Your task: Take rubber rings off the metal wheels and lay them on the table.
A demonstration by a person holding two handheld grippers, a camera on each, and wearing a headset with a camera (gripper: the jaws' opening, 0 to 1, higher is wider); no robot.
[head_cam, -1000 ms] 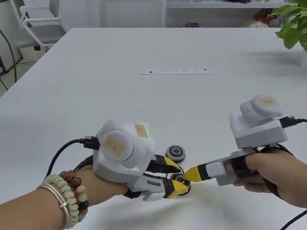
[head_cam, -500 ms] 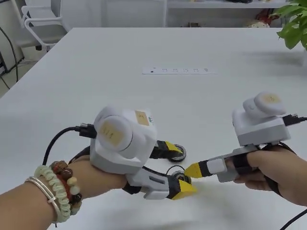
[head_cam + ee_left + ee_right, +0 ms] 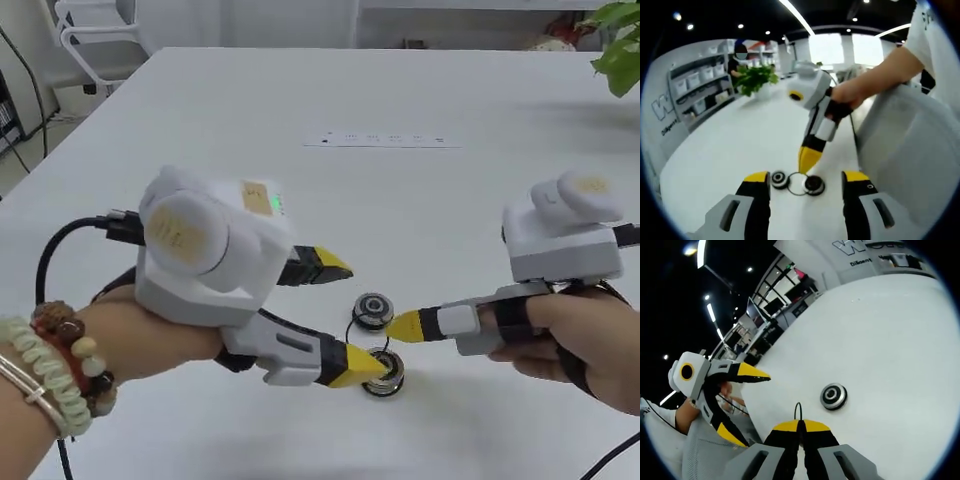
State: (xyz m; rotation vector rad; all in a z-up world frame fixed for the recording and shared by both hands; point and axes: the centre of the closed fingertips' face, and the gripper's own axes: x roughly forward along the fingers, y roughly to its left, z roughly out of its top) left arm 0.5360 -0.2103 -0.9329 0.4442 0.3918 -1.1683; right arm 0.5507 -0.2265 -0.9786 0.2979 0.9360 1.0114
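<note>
The right gripper (image 3: 400, 326), jaws pressed together, is pinching the thin rubber ring (image 3: 799, 183) between the far wheel (image 3: 373, 310) and the near wheel (image 3: 383, 372). The left gripper (image 3: 355, 315) is hovering spread around them. Holding firm and drawing the ring clear of both wheels looks best before laying it flat on the table (image 3: 300, 100). The loop is showing near round, facing the left gripper, with no clear long axis.

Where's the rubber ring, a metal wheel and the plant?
rubber ring (image 3: 796, 412), right gripper view, on its thin black loop
metal wheel (image 3: 833, 395), right gripper view, its centre hub
plant (image 3: 756, 80), left gripper view, its leaves
</note>
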